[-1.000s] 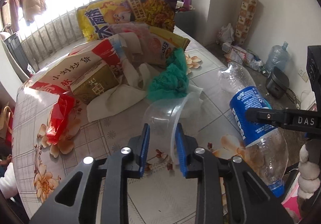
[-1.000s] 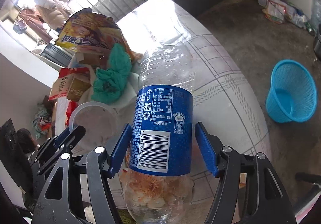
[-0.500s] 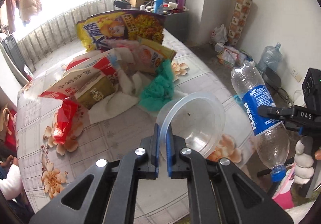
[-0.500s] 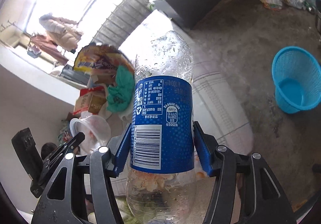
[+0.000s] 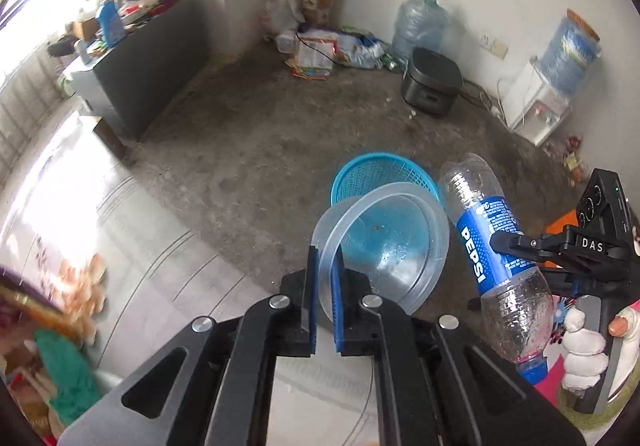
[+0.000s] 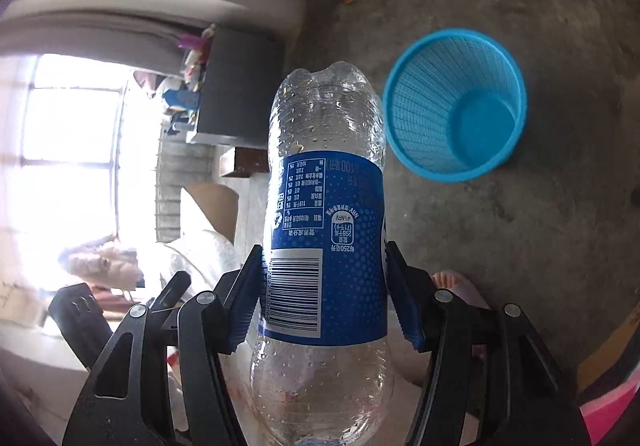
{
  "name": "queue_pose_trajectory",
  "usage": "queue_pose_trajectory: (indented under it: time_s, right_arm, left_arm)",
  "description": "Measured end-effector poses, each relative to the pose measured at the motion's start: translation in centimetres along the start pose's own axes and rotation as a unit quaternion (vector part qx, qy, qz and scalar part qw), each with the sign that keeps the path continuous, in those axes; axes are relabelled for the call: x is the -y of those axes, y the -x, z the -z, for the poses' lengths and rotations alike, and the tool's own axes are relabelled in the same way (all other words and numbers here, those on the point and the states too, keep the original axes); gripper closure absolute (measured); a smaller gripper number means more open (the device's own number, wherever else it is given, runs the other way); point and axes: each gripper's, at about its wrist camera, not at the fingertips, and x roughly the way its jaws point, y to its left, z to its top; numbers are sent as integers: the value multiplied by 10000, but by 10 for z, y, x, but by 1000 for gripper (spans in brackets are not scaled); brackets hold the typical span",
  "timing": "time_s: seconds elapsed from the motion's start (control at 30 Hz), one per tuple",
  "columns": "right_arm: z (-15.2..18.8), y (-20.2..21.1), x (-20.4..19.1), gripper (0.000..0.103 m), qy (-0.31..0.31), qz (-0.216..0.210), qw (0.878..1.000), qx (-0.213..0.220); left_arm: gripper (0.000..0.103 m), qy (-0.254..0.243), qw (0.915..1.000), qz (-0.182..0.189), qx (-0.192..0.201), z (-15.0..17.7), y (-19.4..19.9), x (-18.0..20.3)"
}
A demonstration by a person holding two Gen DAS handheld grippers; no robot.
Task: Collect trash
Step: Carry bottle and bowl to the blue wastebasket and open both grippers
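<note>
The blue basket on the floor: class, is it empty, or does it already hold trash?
Empty. The right wrist view looks straight into the blue basket and shows only its bare bottom; the Pepsi bottle is outside it.

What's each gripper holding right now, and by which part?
Left gripper: clear plastic bowl, pinched at its rim. Right gripper: Pepsi bottle, clamped across the blue label, mid-body.

The clear plastic bowl (image 5: 384, 246) hides part of the blue basket (image 5: 376, 170); the table's (image 5: 132, 246) left litter is blurred.

Clear glossy plastic bottle (image 6: 324, 206) and bowl (image 5: 384, 246); blue mesh plastic basket (image 6: 452, 102); rough concrete floor (image 5: 248, 166)
</note>
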Motion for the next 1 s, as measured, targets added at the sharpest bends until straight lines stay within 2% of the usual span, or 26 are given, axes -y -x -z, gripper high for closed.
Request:
queue_pose_trajectory:
  time_s: [0.07, 0.13, 0.2, 0.23, 0.27, 0.3, 0.37, 0.43, 0.53, 0.73, 0.9, 1.0]
  right_arm:
    - [-17, -13, 20, 47, -521, -19, 9986, -83]
    - [-37, -31, 35, 45, -861, -87, 9961, -170]
    - [-61, -45, 53, 42, -1178, 156, 9925, -276]
    - [-73, -51, 61, 36, -1274, 221, 9912, -284]
    - [-82, -56, 69, 32, -1378, 280, 9898, -249]
    - [-89, -59, 78, 32, -1524, 413, 9873, -162]
    - [-96, -60, 89, 32, -1760, 441, 9834, 17]
    - [-97, -60, 93, 32, -1822, 447, 9822, 104]
    - [-90, -58, 92, 32, -1710, 517, 9838, 168]
    - [-63, -46, 83, 32, -1334, 689, 9884, 248]
    - [-42, -30, 64, 32, -603, 1046, 9919, 406]
    - [-24, -18, 33, 32, 132, 1382, 9887, 573]
  left_arm:
    - [97, -132, 9995, 48, -290, -21, -38, 11]
    - [97, -301, 9987, 47, -421, -42, -72, 23]
    - [94, -547, 9970, 22, -553, -63, -105, 39]
    - [81, -536, 9969, 29, -576, -72, -119, 44]
    - [64, -421, 9975, 59, -571, -77, -128, 44]
    - [59, -256, 9982, 54, -534, -82, -134, 42]
    - [58, 19, 9989, 172, -427, -85, -133, 38]
    - [55, 57, 9991, 286, -315, -84, -123, 34]
    - [50, -7, 9997, 259, 47, -78, -98, 25]
    - [48, 76, 9972, 371, 641, -57, -36, 6]
    - [44, 152, 9921, 460, 1154, -24, 21, -9]
    - [38, 100, 9868, 507, 1537, 5, 60, -20]
